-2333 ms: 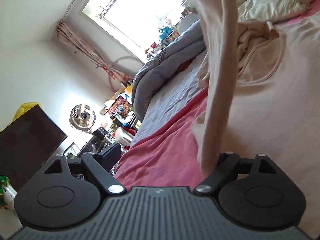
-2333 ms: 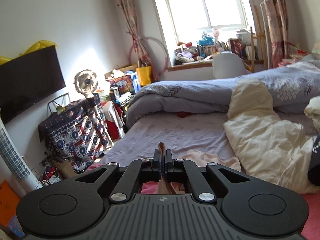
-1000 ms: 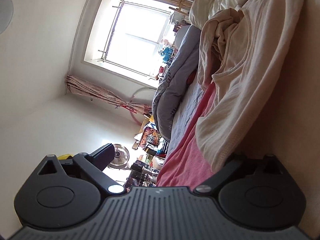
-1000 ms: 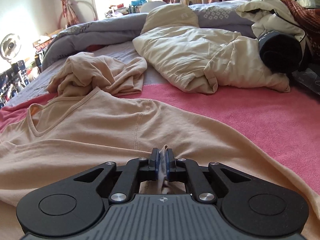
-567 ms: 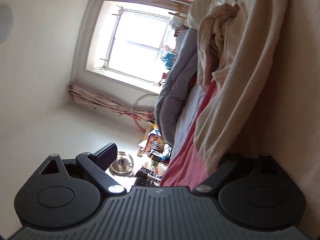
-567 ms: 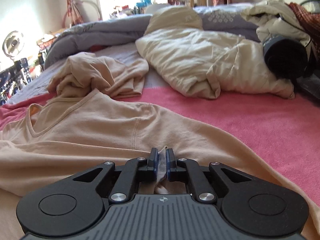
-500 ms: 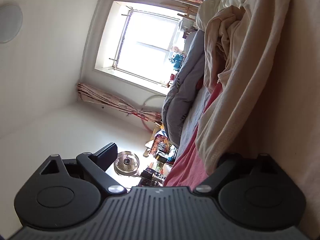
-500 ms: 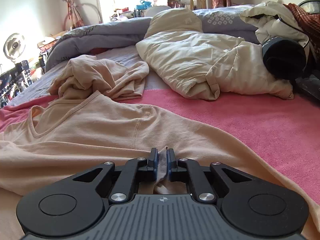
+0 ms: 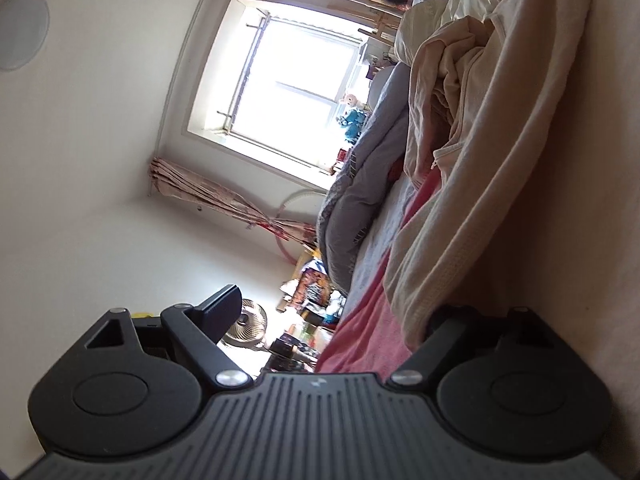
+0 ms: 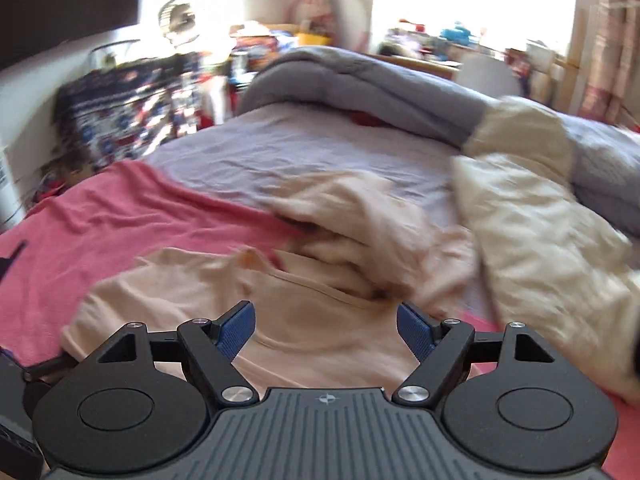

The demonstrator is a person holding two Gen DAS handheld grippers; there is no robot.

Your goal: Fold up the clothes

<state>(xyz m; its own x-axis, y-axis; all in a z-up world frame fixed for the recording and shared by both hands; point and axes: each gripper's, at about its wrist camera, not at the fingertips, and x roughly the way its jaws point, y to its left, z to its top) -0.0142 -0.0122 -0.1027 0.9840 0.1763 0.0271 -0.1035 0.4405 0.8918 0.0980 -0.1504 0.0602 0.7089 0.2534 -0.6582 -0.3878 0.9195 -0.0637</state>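
Your right gripper [image 10: 326,330] is hanging open above the beige shirt [image 10: 304,344], its jaws having just sprung apart, nothing between them. Beyond its fingertips a crumpled beige garment [image 10: 360,216] is lying, then the grey duvet [image 10: 360,76]. Your left gripper [image 9: 332,312] is standing wide too, one finger hidden under the shirt's hem [image 9: 420,320].

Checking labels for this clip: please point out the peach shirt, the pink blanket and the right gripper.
peach shirt [image 10: 320,344]: right wrist view, chest below the neckline.
pink blanket [image 10: 120,220]: right wrist view, bare stretch left of the shirt.
right gripper [image 10: 325,326]: right wrist view, midway between its open blue fingertips.
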